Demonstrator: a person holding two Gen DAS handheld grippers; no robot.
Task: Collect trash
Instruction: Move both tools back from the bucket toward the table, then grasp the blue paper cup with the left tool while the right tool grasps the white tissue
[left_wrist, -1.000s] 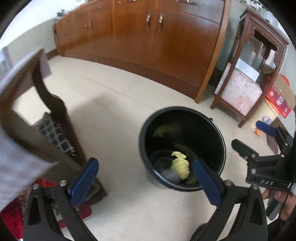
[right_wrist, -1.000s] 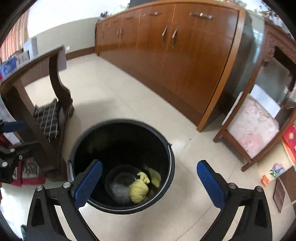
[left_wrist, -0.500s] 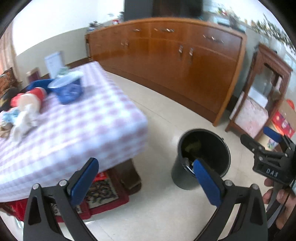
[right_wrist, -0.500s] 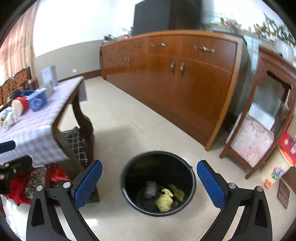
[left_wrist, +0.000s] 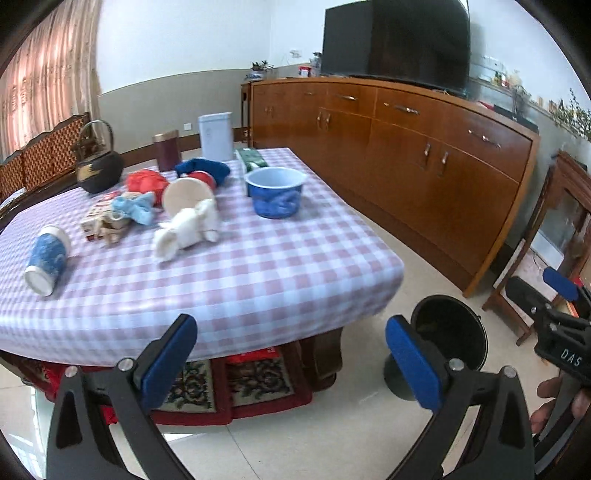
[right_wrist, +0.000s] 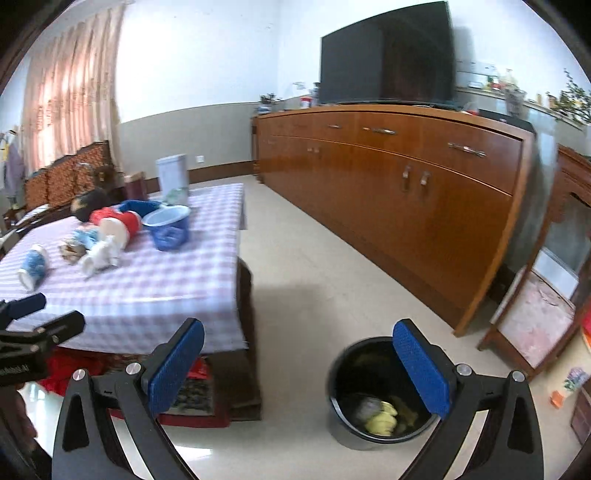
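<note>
— As both cameras swing up from the bin (right_wrist: 373, 398) to the table (left_wrist: 229, 266), what has changed in the last second?
— A second ago both views looked straight down into the black bin; now the left gripper (left_wrist: 291, 362) faces the checked tablecloth, and the bin sits low at the right of the frame, on the floor beside the table's corner.
— And the fingers?
— Spread wide on both tools, nothing between the blue pads. The right gripper (right_wrist: 299, 365) hangs above the floor, the bin just under its right finger.
— What of the trash?
— Yellow scraps (right_wrist: 382, 422) lie at the bottom of the bin. On the table wait a white crumpled wad (left_wrist: 184, 230), a tipped paper cup (left_wrist: 46, 258) and a blue bowl (left_wrist: 275, 192).
— Meaning?
— One drop looks finished; the next pick is likely the wad, nearest the table's front edge.
</note>
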